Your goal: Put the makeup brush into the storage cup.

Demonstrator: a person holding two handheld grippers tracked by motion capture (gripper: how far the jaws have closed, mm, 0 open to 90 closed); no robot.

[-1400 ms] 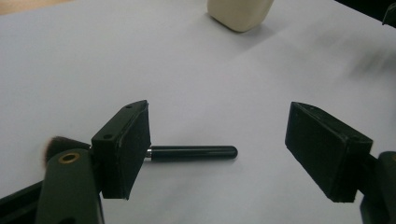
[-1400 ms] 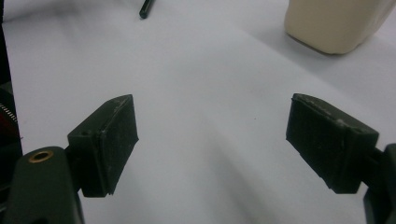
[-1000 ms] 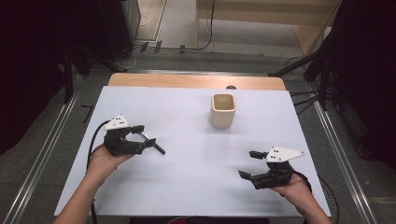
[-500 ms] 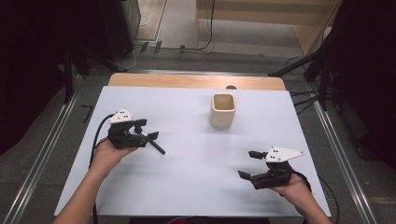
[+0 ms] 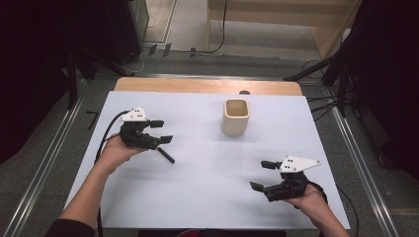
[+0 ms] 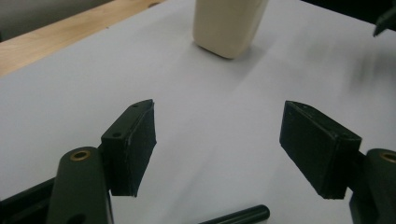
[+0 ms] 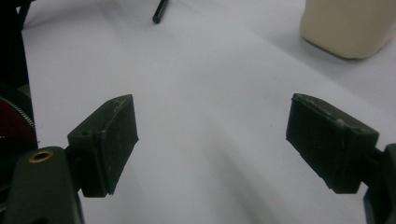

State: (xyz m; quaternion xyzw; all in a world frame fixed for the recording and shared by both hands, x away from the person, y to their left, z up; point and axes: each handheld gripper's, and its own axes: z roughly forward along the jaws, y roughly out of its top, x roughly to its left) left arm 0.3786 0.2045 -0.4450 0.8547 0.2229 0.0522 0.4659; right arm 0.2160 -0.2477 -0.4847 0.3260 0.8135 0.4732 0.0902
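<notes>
A person seated at a white worktop (image 5: 207,187) holds a two-fingered gripper in each hand, forearms entering from the near edge. The left gripper (image 5: 163,132) hovers over the left part of the worktop, its fingers (image 6: 133,144) spread wide with nothing between them, though they have just been closing a little. From the high view it points across the surface toward a cream cup (image 5: 235,117), which stands upright on the far middle of the worktop, open mouth up and well apart from both grippers. In the left gripper view the cup sits ahead and slightly above the gap between the fingers, its lower body and base visible against the white surface. A thin black rod (image 5: 165,154) juts out from beneath the left gripper over the worktop; its rounded end also shows low in the left gripper view. The right gripper (image 5: 260,175) is held low near the front right corner, a grey three-cornered plate on top, its fingers (image 7: 105,140) likewise wide apart and empty, with bare white surface between them. In the right gripper view the cup appears at the upper right. A strip of bare wood (image 5: 207,85) runs along the worktop's far edge.
</notes>
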